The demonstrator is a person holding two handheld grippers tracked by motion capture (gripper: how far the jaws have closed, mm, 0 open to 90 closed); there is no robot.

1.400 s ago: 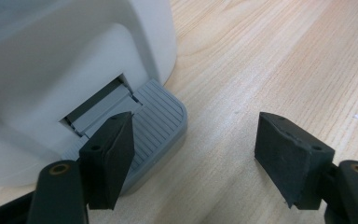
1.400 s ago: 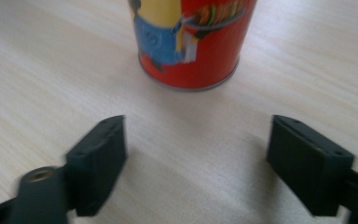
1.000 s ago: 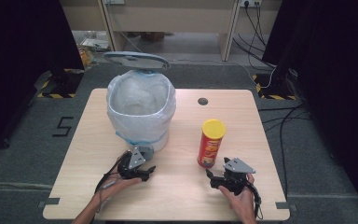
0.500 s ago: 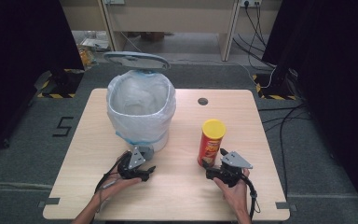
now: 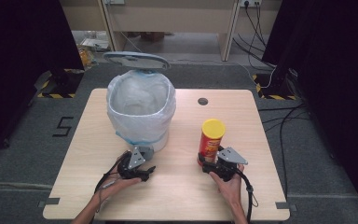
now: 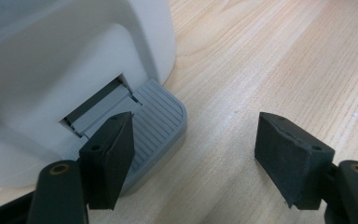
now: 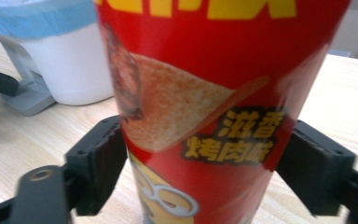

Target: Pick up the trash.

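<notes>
Lined pedal bin (image 5: 140, 112) stands lid-up on the table (image 5: 251, 121). Chip can (image 5: 210, 142) upright beside it, between your right gripper (image 7: 205, 172) jaws; grip state unclear. Your left gripper (image 6: 193, 158) gapes over the pedal (image 6: 156, 123). Can not yet lifted, likely bin-bound.

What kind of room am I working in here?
Probably a lab or recording bay, not a home: black curtains flank the table, hazard tape and a floor number mark the carpet, and cables run to wall sockets.
</notes>
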